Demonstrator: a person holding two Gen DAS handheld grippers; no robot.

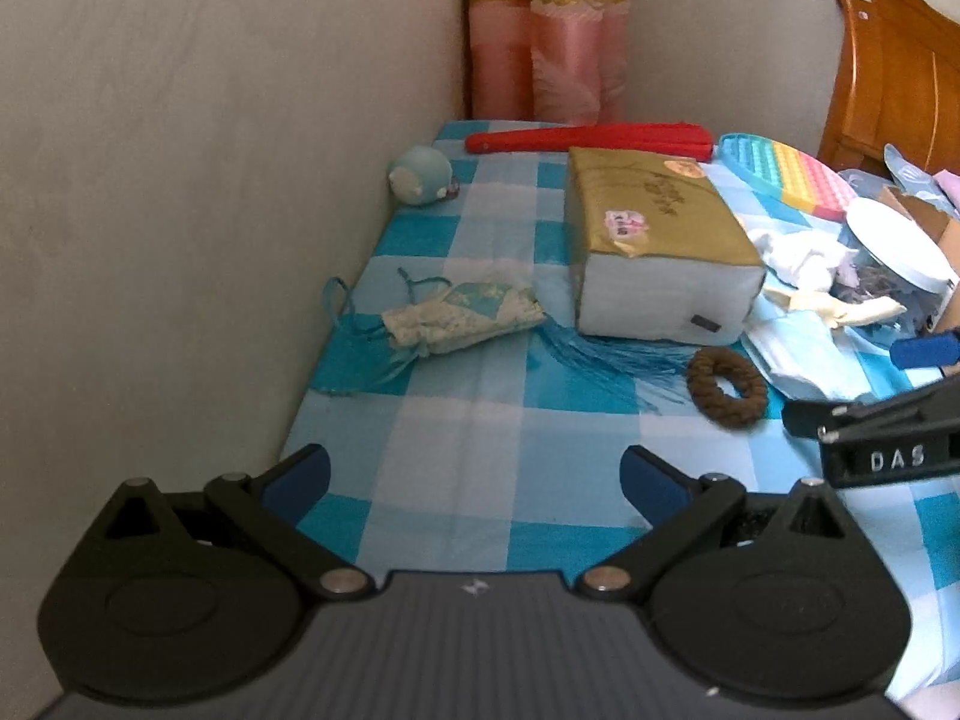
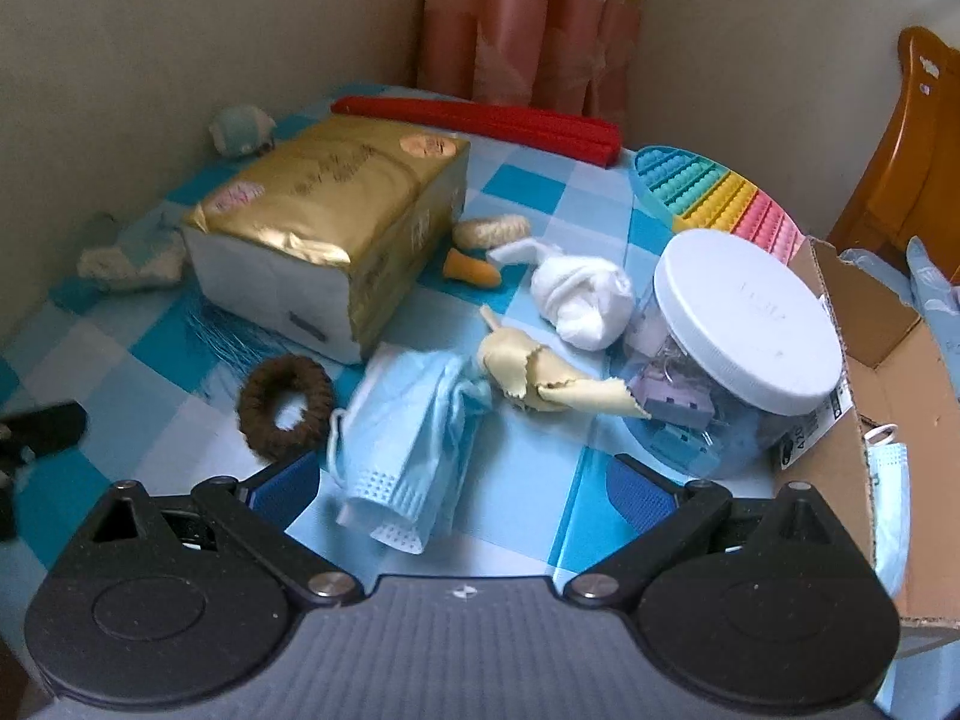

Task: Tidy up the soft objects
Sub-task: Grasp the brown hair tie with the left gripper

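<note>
Both hand-held grippers wide open, empty; right hand-held gripper [image 2: 462, 486] over mask [image 2: 399, 444] may snag its ear loop.

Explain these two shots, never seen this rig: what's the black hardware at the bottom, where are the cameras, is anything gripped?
No robot arm: a person carries a two-finger gripper in each hand, each with a fisheye camera looking along its fingers. The left gripper and right gripper are both open, holding nothing. Both hover over a blue checked cloth. On it lie a gold tissue pack, a brown hair tie, a blue face mask, a yellow cloth, a white wad and a white-lidded jar. The right gripper also shows at the left view's right edge.
</note>
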